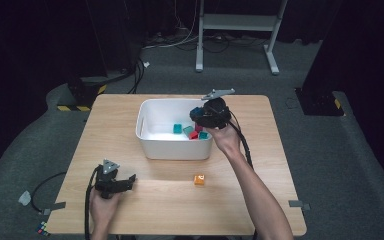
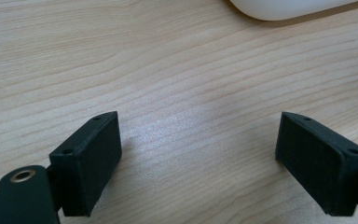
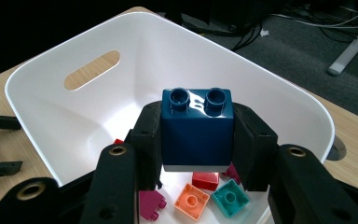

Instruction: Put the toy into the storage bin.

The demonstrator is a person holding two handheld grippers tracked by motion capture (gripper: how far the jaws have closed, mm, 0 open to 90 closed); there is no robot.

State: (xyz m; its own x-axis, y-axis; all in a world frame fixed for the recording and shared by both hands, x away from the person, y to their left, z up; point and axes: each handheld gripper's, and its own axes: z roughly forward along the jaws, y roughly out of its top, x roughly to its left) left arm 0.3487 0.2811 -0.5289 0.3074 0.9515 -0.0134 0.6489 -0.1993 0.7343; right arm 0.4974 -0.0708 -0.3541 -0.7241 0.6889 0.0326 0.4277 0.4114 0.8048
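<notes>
My right gripper (image 1: 201, 115) hangs over the right end of the white bin (image 1: 145, 116), shut on a dark blue two-stud brick (image 3: 197, 128). The brick is upright between the pads, above the bin's inside (image 3: 51, 65). On the bin floor below lie several bricks, among them a peach one (image 3: 192, 200), a teal one (image 3: 230, 198), a red one (image 3: 205, 180) and a magenta one (image 3: 150, 203). My left gripper (image 1: 131, 181) rests on the table near the front left, open, with only bare wood between its fingers (image 2: 91, 158).
An orange brick (image 1: 199, 179) sits alone on the wooden table (image 1: 260, 150) in front of the bin. The bin's rounded corner (image 2: 279, 7) lies ahead of my left gripper. A cable trails off the table's front left edge. Beyond the table stands a metal stand on a dark floor.
</notes>
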